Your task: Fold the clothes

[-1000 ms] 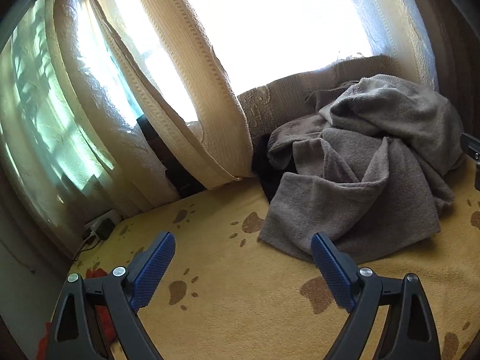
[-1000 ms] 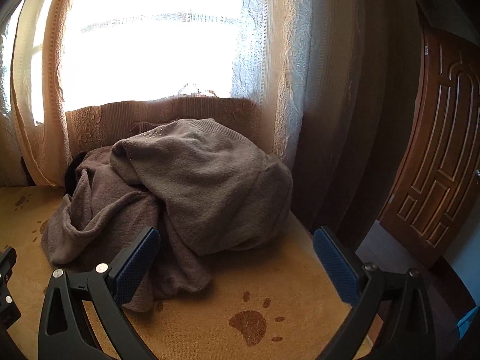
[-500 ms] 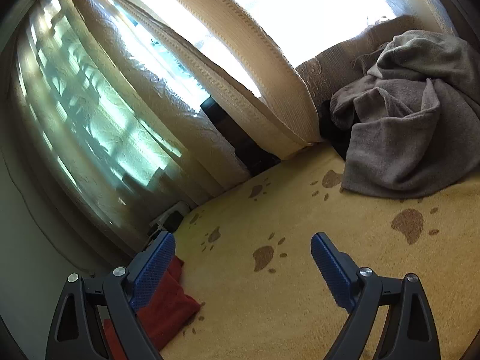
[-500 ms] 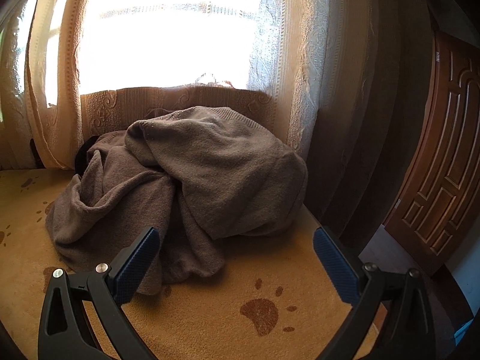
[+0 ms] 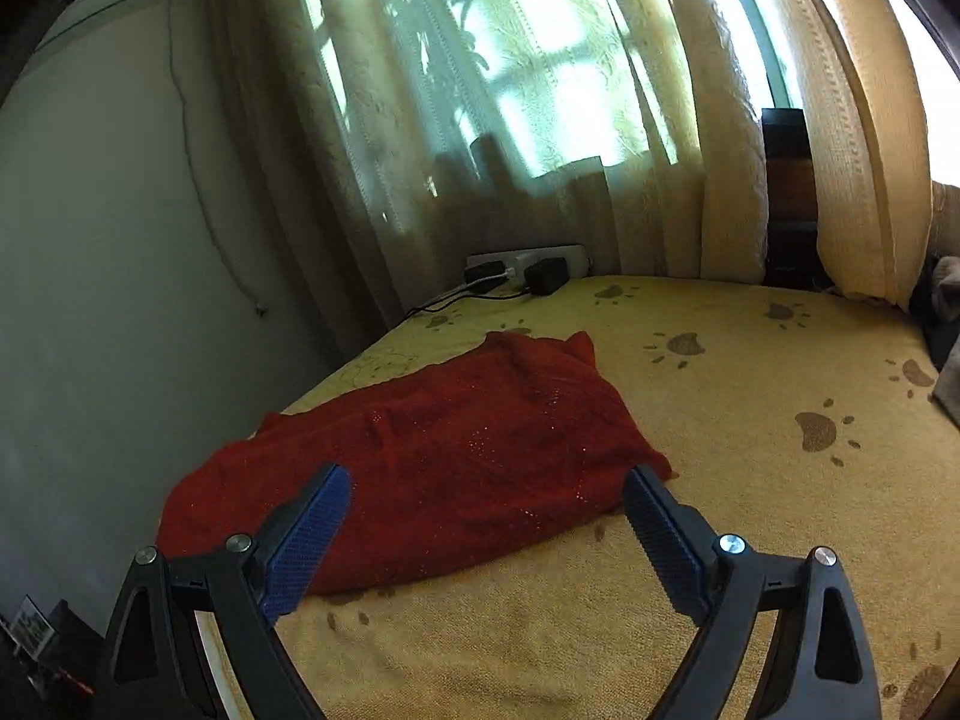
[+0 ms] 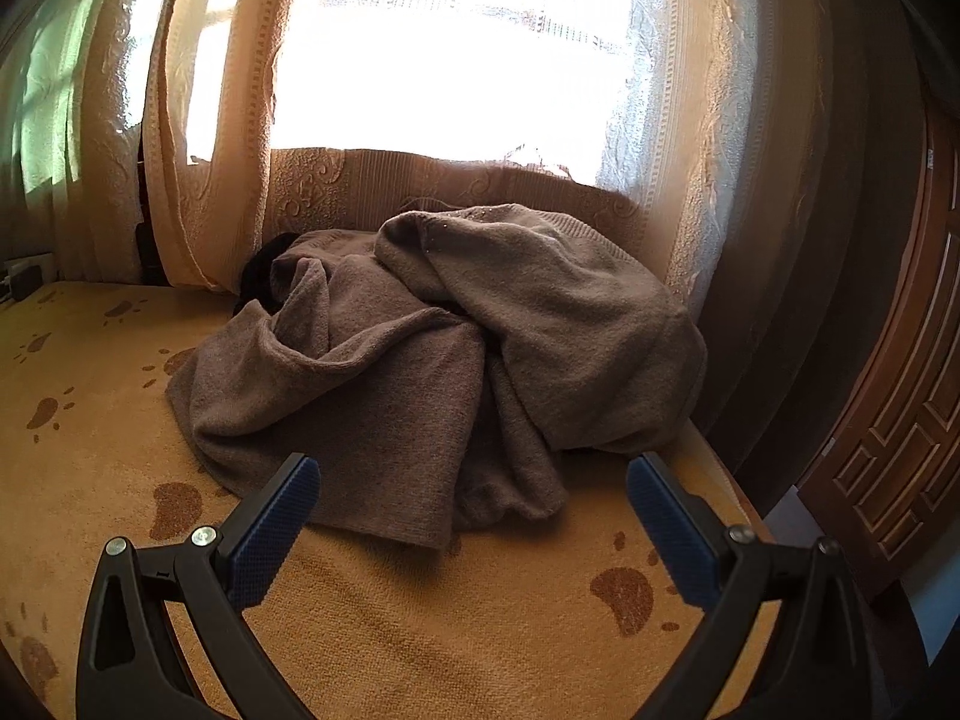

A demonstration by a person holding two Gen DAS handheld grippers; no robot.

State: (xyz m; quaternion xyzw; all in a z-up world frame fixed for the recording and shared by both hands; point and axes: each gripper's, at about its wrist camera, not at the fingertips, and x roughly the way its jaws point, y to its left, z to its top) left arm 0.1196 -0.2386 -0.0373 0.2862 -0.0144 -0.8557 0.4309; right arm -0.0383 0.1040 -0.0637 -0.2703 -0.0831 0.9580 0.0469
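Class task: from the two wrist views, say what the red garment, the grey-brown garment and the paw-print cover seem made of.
Red garment: probably knit, with tiny glints like sequins or sparkly thread.
Grey-brown garment: thick, fuzzy knit; soft matte folds, ribbed hem.
Paw-print cover: plush fleece or terry, judging by its short nap.

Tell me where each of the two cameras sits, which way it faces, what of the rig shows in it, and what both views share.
Left wrist: on the left gripper, low over the bed, facing the red garment and the power strip by the curtain; its blue-padded fingers are spread, holding nothing.
Right wrist: on the right gripper, facing the brown pile of clothes under the bright window; fingers spread, holding nothing.
Shared: the yellow paw-print blanket, the curtains, and the power strip.
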